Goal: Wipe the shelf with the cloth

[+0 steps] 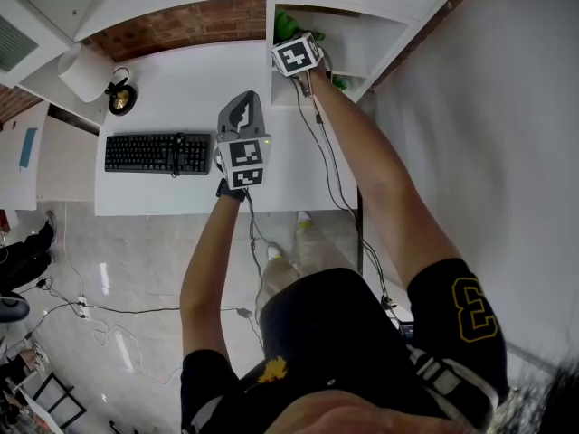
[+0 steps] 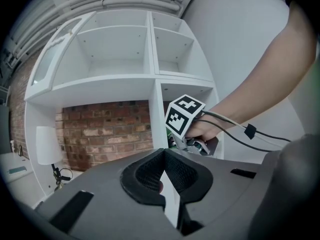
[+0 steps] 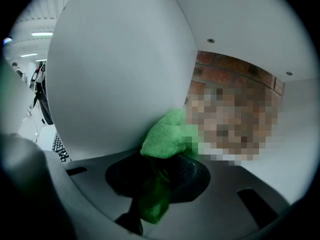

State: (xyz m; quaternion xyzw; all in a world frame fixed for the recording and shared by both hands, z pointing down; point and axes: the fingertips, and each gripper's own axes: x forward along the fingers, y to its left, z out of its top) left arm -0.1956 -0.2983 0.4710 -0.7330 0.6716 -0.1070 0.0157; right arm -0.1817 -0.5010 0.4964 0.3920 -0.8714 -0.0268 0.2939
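My right gripper (image 1: 294, 54) reaches into a low compartment of the white shelf unit (image 1: 362, 43) at the desk's right end. It is shut on a green cloth (image 3: 165, 136), whose bunched end presses against the compartment's white side panel (image 3: 115, 69). A bit of the cloth (image 1: 288, 23) shows beyond the marker cube. My left gripper (image 1: 242, 114) hovers over the white desk (image 1: 181, 80), short of the shelf, shut with nothing in it. From the left gripper (image 2: 162, 171) view, the right gripper's cube (image 2: 182, 115) sits at the shelf's lower right opening.
A black keyboard (image 1: 156, 153) lies at the desk's front left. A white lamp (image 1: 86, 72) and a small black round object (image 1: 120, 99) stand at the back left. Brick wall (image 1: 181, 27) backs the desk. Cables trail from both grippers.
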